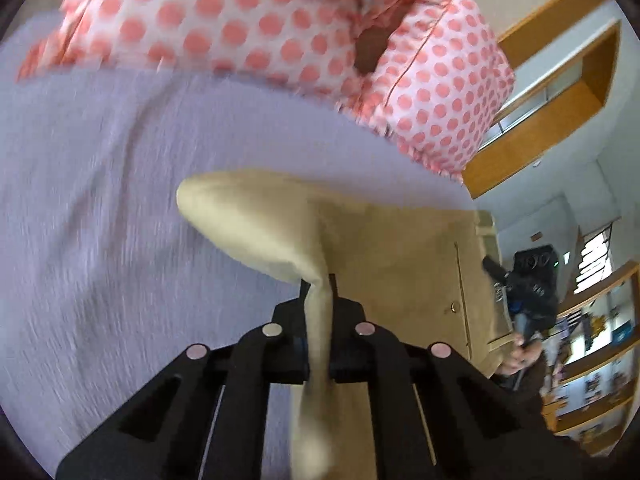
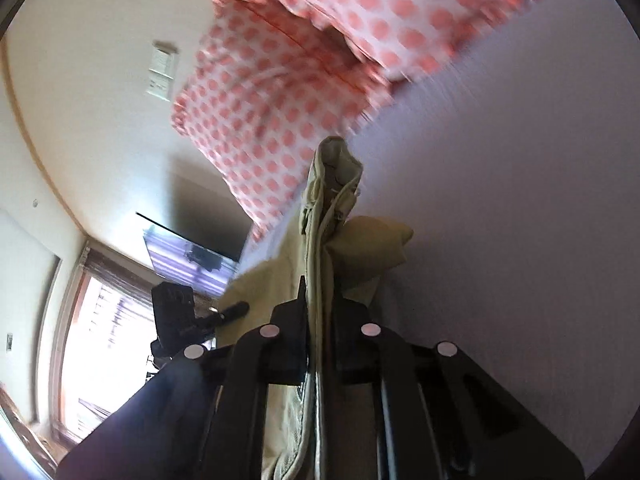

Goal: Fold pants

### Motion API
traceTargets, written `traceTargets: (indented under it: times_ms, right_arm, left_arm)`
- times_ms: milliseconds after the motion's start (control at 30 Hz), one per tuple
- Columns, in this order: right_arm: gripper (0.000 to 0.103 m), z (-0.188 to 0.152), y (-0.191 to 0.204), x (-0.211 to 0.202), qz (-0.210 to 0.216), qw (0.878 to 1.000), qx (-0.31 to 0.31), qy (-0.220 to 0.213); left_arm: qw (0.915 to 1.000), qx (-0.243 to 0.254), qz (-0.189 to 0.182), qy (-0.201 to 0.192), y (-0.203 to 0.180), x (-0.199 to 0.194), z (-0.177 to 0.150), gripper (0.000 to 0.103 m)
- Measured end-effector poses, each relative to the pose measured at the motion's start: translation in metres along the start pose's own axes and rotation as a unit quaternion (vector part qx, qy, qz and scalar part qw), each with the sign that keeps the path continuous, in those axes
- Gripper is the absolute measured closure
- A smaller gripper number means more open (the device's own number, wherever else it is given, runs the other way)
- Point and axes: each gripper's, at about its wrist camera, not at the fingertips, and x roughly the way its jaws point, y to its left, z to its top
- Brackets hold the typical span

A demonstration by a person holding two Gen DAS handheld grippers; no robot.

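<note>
The tan pants (image 1: 400,248) hang above a lavender bedsheet (image 1: 100,200). My left gripper (image 1: 319,286) is shut on a fold of the pants fabric, which bulges out beyond the fingertips and drapes to the right. My right gripper (image 2: 320,286) is shut on the waistband end of the pants (image 2: 332,200), which sticks up past its fingers. The right gripper also shows in the left wrist view (image 1: 494,270), pinching the pants' far edge. The left gripper also shows in the right wrist view (image 2: 230,312), at the left.
Pink polka-dot pillows (image 1: 280,28) lie at the head of the bed, also in the right wrist view (image 2: 300,80). Wooden shelves (image 1: 560,92) line the wall to the right. A window (image 2: 100,340) and a wall-mounted screen (image 2: 188,260) are at the left.
</note>
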Motion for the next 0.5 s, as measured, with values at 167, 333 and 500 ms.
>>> traceTargets:
  times_ms: [167, 333, 500]
  right_arm:
    - [0.094, 0.063, 0.016, 0.017, -0.015, 0.999, -0.022, -0.042]
    - [0.090, 0.095, -0.030, 0.069, -0.139, 0.989, 0.031, -0.029]
    - [0.076, 0.092, -0.024, 0.043, -0.184, 0.982, 0.011, -0.050]
  left_arm:
    - [0.9953, 0.044, 0.074, -0.046, -0.017, 0.019, 0.074, 0.098]
    - [0.9779, 0.045, 0.203, -0.021, 0.005, 0.086, 0.116, 0.090]
    - [0.9714, 0.072, 0.218, -0.058, -0.001, 0.059, 0.098, 0.084]
